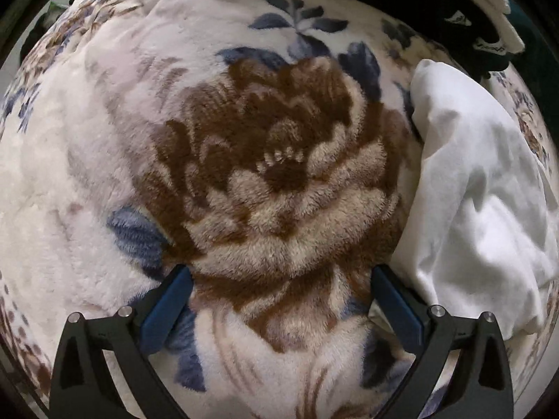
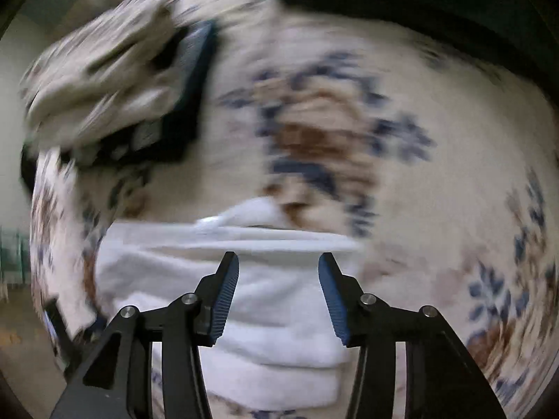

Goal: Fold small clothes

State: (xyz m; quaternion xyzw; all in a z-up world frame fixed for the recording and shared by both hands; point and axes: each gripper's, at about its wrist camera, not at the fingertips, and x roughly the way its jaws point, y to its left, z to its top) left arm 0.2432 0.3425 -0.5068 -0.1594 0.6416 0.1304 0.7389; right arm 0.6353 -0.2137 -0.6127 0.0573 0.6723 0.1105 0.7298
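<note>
Left wrist view: sharp, evenly lit by soft, dim light, with gentle shadows in the white cloth [image 1: 482, 188] folds. Right wrist view: heavy motion blur (worst upper left). Both views show fisheye bending and dark corners.

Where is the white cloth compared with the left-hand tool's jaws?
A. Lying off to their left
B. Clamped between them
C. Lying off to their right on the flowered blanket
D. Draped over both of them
C: the left gripper stands open over the brown flower of the blanket, and the white cloth lies to the right, not between the jaws.
</note>
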